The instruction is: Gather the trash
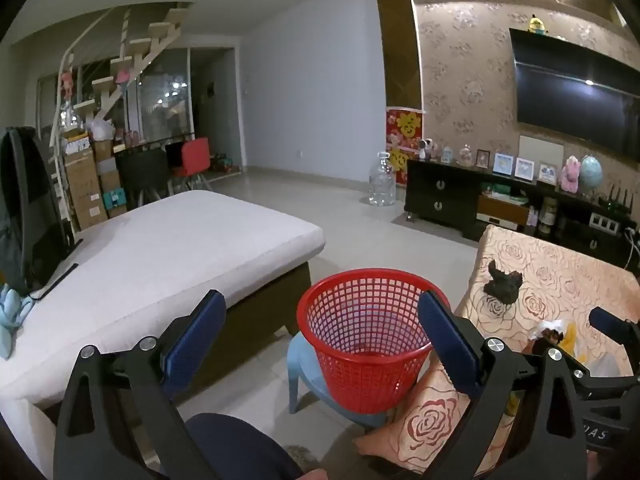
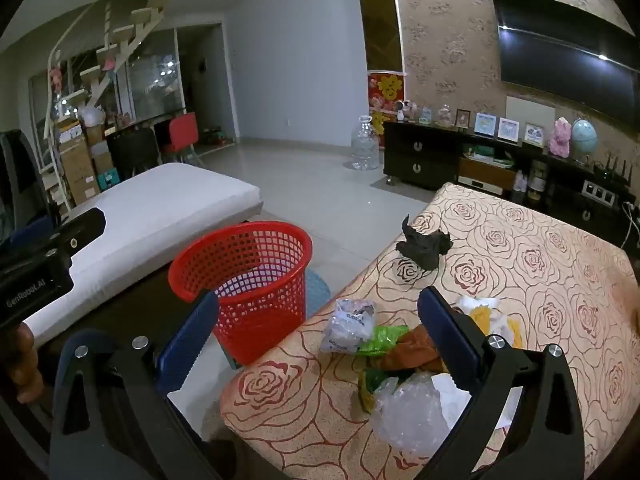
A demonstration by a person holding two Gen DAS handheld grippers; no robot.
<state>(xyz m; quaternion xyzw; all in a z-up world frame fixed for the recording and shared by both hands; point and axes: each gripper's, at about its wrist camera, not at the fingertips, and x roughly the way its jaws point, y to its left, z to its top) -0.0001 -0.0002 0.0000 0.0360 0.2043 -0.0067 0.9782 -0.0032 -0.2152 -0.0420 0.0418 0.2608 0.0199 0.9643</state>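
Nearest, the right gripper has its fingers spread wide with nothing pinched, poised over a heap of wrappers on the rose-patterned table. Likewise the left gripper is spread and empty above the red basket, which stands on a blue stool just beside the table. Farther along the table lies a crumpled black scrap.

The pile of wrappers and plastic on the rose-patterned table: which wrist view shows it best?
The right wrist view: the pile lies near and largely uncovered between the open right gripper's fingers. In the left wrist view only a sliver of it shows behind gripper parts.
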